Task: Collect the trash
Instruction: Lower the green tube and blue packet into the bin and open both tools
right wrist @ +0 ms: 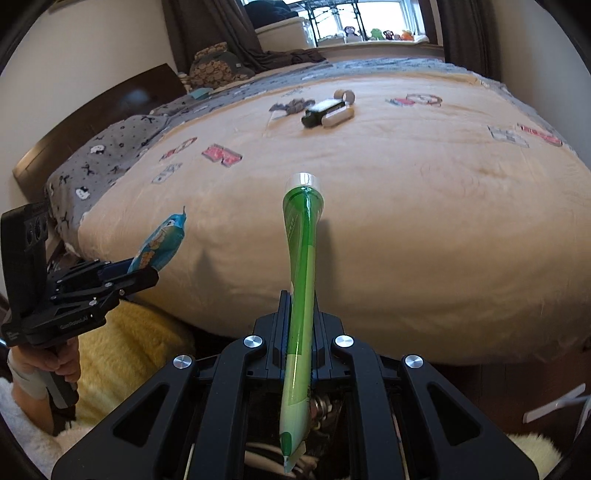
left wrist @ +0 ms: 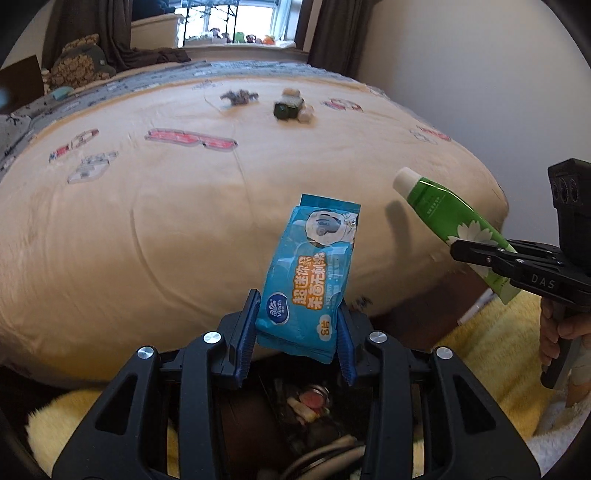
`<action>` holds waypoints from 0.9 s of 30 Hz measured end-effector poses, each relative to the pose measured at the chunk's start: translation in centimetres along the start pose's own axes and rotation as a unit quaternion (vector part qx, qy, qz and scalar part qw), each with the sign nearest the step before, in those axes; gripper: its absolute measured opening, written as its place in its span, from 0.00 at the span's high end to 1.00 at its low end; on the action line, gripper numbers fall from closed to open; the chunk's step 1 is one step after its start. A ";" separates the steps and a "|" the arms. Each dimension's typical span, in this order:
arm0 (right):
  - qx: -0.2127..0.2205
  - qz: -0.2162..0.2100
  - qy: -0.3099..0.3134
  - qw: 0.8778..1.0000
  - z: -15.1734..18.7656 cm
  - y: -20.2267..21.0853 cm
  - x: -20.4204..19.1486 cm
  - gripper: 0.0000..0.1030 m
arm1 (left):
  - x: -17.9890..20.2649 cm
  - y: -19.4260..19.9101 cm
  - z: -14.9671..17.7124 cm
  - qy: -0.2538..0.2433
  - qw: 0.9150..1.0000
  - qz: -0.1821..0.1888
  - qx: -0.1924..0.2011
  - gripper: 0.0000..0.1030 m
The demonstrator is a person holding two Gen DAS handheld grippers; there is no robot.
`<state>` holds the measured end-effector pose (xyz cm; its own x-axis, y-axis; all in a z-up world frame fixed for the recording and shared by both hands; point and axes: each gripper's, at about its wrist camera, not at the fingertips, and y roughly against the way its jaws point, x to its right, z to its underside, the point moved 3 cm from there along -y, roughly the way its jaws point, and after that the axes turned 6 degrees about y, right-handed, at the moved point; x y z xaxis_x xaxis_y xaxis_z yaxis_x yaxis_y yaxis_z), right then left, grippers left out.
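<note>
My left gripper is clenched on the blue wipes packet, which stands up between my blue pads above the edge of the bed. My right gripper grasps the green tube near its flat end, white cap pointing forward. More small items lie far on the beige blanket.

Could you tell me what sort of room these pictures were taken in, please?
Most likely a bedroom: a wide bed under a beige blanket fills both views, a grey patterned pillow lies by the dark headboard, and a curtained window stands behind.
</note>
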<state>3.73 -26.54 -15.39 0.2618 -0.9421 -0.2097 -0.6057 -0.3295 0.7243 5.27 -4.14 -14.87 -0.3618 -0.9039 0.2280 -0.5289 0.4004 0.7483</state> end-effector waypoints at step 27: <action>-0.226 -0.017 -0.035 0.973 11.3 -9.2 -2.0 0.91 | 0.9 -10.4 10.8 0.003 0.975 -0.006 -0.223 0.65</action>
<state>0.33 -22.37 -29.05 0.2141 -0.9386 -0.2707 -0.2016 -0.3136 0.9279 2.16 -7.55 -29.20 -0.3523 -0.9098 0.2193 -0.1465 0.2851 0.9472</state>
